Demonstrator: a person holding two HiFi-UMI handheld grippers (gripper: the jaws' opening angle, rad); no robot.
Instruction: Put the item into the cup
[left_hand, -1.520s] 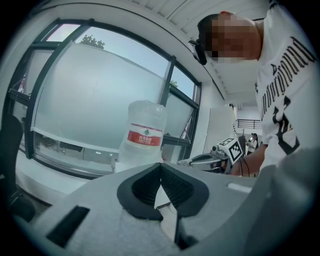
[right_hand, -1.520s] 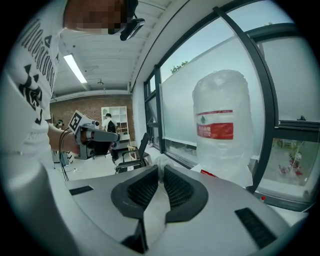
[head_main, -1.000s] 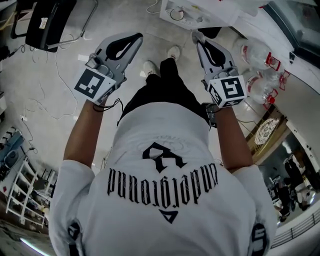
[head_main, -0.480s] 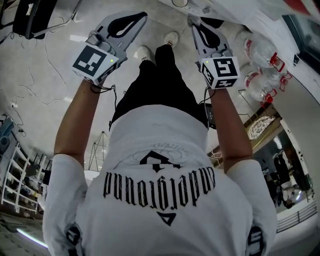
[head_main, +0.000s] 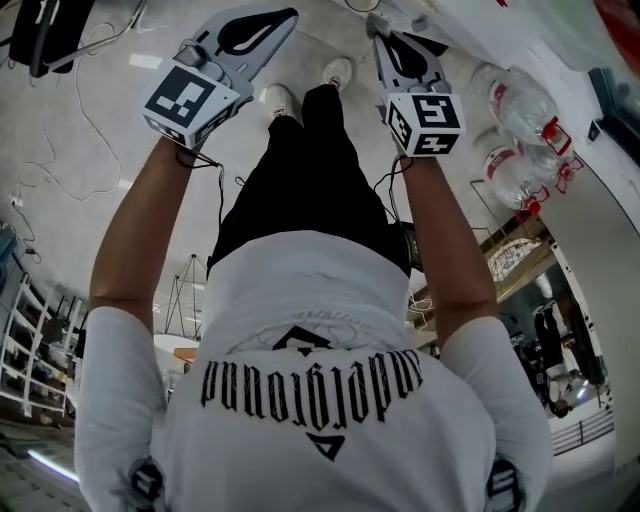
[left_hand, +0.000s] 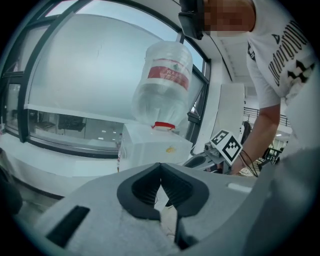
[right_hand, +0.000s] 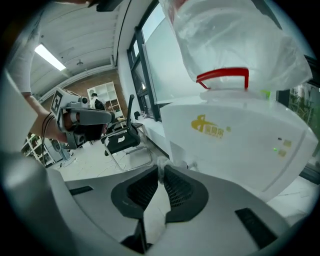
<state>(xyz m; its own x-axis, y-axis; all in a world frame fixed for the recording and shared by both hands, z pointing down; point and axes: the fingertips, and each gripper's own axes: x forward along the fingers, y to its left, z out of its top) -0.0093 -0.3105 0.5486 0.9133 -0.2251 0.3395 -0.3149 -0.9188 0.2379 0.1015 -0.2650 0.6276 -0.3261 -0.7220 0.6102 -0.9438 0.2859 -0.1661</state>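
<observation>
No cup and no loose item shows in any view. In the head view my left gripper (head_main: 285, 15) and right gripper (head_main: 378, 25) are held out side by side above the floor, each with its jaws closed together and nothing between them. The left gripper view shows the left gripper (left_hand: 160, 165) shut and empty, pointing at a white water dispenser (left_hand: 150, 150) with an upturned bottle (left_hand: 162, 85). The right gripper (right_hand: 161, 165) is shut too, close in front of the same dispenser (right_hand: 235, 140).
Two spare water bottles (head_main: 520, 110) lie on the floor at the right of the head view. A black office chair (right_hand: 122, 140) stands on the floor left of the dispenser. Cables trail over the floor at the left (head_main: 90, 120).
Both grippers have moved up in the head view, toward its top edge, with the arms stretched further out. Their jaws stay shut.
</observation>
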